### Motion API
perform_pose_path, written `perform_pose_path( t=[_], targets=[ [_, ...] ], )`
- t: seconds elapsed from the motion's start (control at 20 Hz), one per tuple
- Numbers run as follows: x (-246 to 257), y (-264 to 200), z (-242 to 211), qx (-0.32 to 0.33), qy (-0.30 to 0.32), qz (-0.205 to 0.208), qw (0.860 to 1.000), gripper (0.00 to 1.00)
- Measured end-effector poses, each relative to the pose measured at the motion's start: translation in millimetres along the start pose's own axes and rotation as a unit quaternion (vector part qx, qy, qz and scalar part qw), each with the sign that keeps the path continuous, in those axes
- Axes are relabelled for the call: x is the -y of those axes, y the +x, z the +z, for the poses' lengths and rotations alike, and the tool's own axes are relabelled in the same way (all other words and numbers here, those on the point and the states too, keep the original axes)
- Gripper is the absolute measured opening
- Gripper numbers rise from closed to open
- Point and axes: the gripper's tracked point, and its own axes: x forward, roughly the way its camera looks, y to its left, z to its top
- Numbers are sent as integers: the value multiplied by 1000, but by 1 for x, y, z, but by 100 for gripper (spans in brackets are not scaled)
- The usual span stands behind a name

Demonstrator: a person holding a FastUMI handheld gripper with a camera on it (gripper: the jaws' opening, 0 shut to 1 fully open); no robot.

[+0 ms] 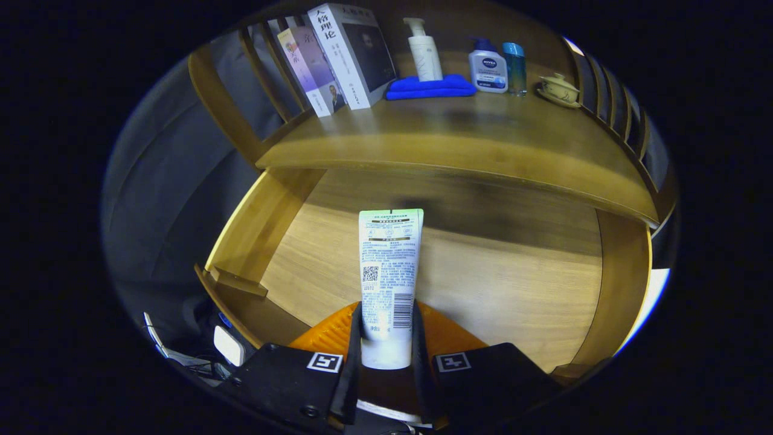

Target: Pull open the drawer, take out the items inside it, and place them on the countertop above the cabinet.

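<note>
Fingers of the black two-finger gripper [386,347] press on either side of a white squeeze tube with printed text and a barcode [389,278], gripping it near its cap end, so the claw is narrow and holding the tube. The tube points forward over the pale wooden floor of the open drawer [513,284], whose side walls show to either side. Beyond and above sits the brown wooden countertop [459,142], already carrying leaning books [338,57], a white pump bottle [424,51] standing on a folded blue cloth [430,87], a white-and-blue bottle [488,66], a slim blue bottle [514,67] and a small lidded cup on a saucer [558,89]. The step in hand seems to be lifting the tube out of the drawer. Next it likely needs raising above the counter's front edge, carrying forward, and setting down on the bare wood in front of the cloth.
</note>
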Motion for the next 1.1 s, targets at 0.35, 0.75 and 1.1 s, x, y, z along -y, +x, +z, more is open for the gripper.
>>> perform_pose_path(
  t=[0.35, 0.75, 1.1],
  targets=[
    [-5, -34, 29, 49, 9, 20, 999, 42],
    [20, -29, 84, 87, 60, -7, 994, 42],
    [44, -18, 146, 124, 95, -44, 987, 41]
  ],
)
